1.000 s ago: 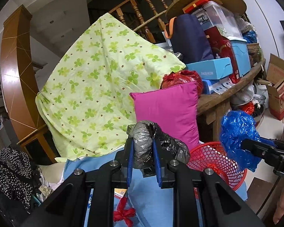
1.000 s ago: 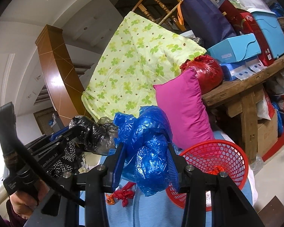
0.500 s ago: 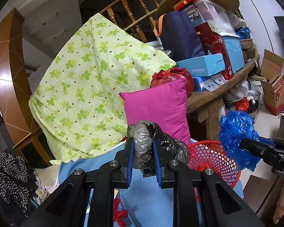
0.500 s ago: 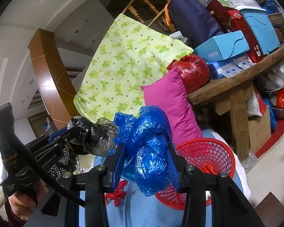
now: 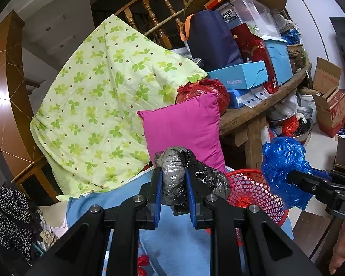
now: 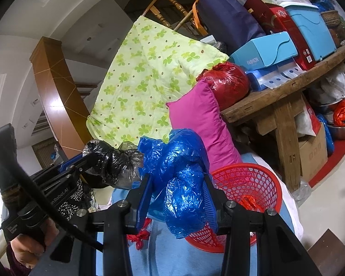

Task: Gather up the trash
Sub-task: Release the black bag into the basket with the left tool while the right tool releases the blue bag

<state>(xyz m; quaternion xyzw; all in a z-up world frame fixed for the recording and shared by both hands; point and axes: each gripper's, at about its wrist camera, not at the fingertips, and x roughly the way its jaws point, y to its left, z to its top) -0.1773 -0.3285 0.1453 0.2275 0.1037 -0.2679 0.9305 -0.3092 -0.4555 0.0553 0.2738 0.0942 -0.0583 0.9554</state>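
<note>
Crinkled glossy plastic bags, black (image 5: pixel 172 179) and blue (image 6: pixel 184 184); red basket (image 6: pixel 248 184) probably plastic mesh.

A crumpled black-grey plastic bag (image 5: pixel 173 181) sits pinched between the left jaws, bulging above them. A crumpled blue plastic bag (image 6: pixel 181 184) fills the right jaws, sagging below. A round red mesh plastic basket (image 6: pixel 260 184) stands just beyond, low and rightward.

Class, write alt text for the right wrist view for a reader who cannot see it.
The right gripper clamps a crumpled blue plastic bag beside a red mesh basket. At left, the left gripper holds a black plastic bag.
</note>
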